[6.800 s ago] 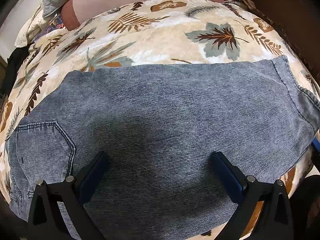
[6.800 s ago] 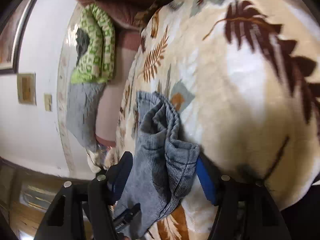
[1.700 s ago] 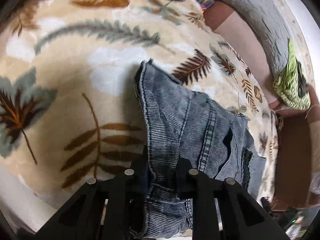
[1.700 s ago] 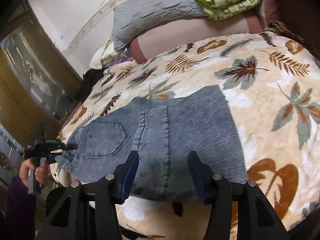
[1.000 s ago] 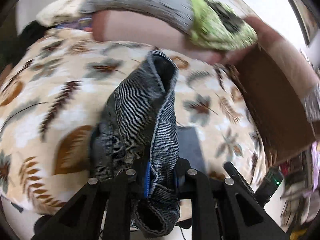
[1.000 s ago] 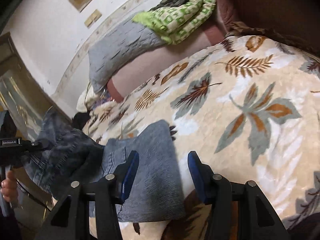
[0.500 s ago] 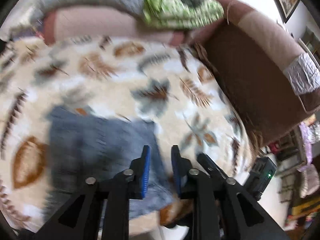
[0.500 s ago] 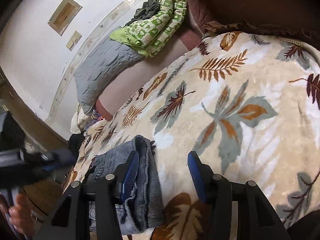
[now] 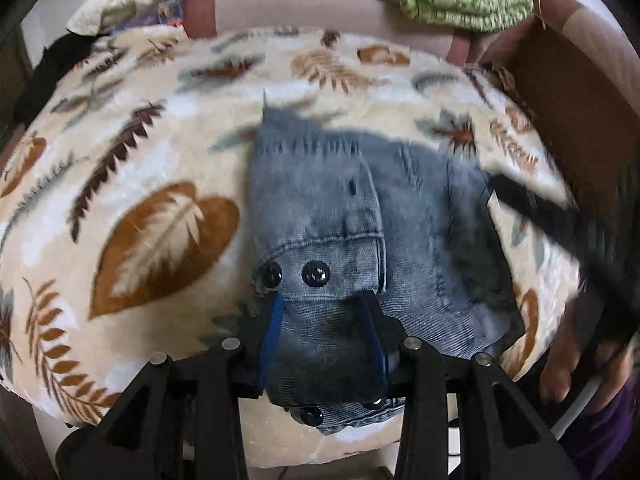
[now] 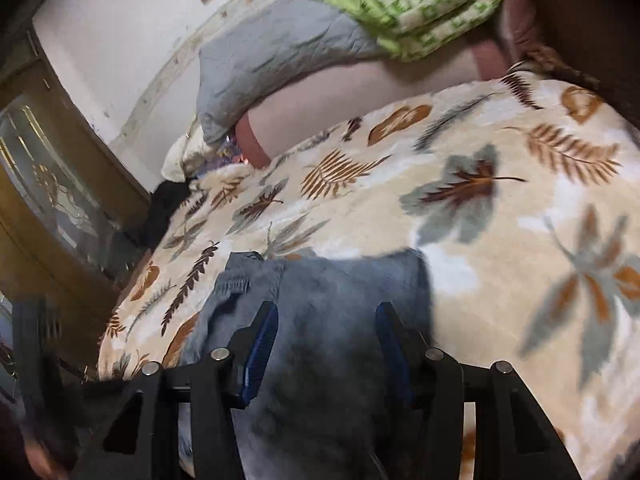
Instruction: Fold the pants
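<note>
The grey-blue denim pants [image 9: 360,216] lie folded into a compact bundle near the front edge of the bed's leaf-print blanket [image 9: 160,220]. Two dark buttons show on the waistband. My left gripper [image 9: 324,320] is open, its blue-padded fingers straddling the waistband end just above the cloth. The right wrist view shows the same bundle [image 10: 328,300] from the other side. My right gripper [image 10: 326,328] is open over it and holds nothing. The right gripper also shows as a dark blur at the right of the left wrist view [image 9: 560,224].
Pillows and a green patterned quilt [image 10: 420,12] are piled at the head of the bed. A brown padded frame [image 9: 580,120] runs along the right side. A wooden glass-front cabinet [image 10: 48,200] stands at the left. The blanket's edge drops off just below the bundle.
The left gripper carried the waistband end over, laid it on the rest of the pants and opened. The right gripper stayed open and came back over the bundle.
</note>
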`<state>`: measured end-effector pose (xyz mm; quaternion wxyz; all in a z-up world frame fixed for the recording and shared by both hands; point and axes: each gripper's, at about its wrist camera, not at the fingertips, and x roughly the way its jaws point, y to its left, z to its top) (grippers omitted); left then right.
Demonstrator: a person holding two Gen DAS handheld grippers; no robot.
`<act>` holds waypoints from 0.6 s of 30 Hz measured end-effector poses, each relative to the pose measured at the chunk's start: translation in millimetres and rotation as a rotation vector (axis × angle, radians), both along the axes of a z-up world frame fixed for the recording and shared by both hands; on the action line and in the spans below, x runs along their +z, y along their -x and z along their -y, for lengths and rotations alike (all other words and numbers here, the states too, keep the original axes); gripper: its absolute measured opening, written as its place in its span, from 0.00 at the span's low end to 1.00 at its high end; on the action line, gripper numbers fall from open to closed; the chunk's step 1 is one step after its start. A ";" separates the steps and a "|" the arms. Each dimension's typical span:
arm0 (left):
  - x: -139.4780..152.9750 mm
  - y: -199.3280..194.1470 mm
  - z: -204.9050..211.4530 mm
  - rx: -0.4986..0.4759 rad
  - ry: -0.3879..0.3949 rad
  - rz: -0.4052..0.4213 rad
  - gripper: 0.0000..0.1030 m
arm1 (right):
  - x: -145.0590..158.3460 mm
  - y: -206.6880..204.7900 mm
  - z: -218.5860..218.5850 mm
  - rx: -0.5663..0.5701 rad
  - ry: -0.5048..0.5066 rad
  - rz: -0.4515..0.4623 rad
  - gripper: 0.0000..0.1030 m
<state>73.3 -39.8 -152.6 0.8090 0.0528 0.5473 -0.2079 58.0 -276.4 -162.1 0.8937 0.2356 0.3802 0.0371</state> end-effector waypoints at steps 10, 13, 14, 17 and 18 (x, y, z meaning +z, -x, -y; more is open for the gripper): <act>-34.9 7.8 16.7 -0.051 -0.097 0.087 0.42 | -56.8 -56.8 -26.4 -0.006 0.176 -0.243 0.56; -32.9 4.6 14.7 -0.040 -0.084 0.083 0.42 | -55.5 -54.5 -25.0 0.004 0.168 -0.218 0.58; -30.0 3.9 9.5 -0.028 -0.053 0.072 0.42 | -52.8 -53.8 -22.1 0.005 0.155 -0.209 0.58; -20.1 6.0 -2.0 -0.007 0.001 0.071 0.43 | -39.9 -30.7 -11.6 -0.014 0.050 -0.163 0.60; -15.5 8.5 -5.8 0.004 0.005 0.079 0.43 | -33.9 -19.9 -6.8 -0.027 0.018 -0.134 0.60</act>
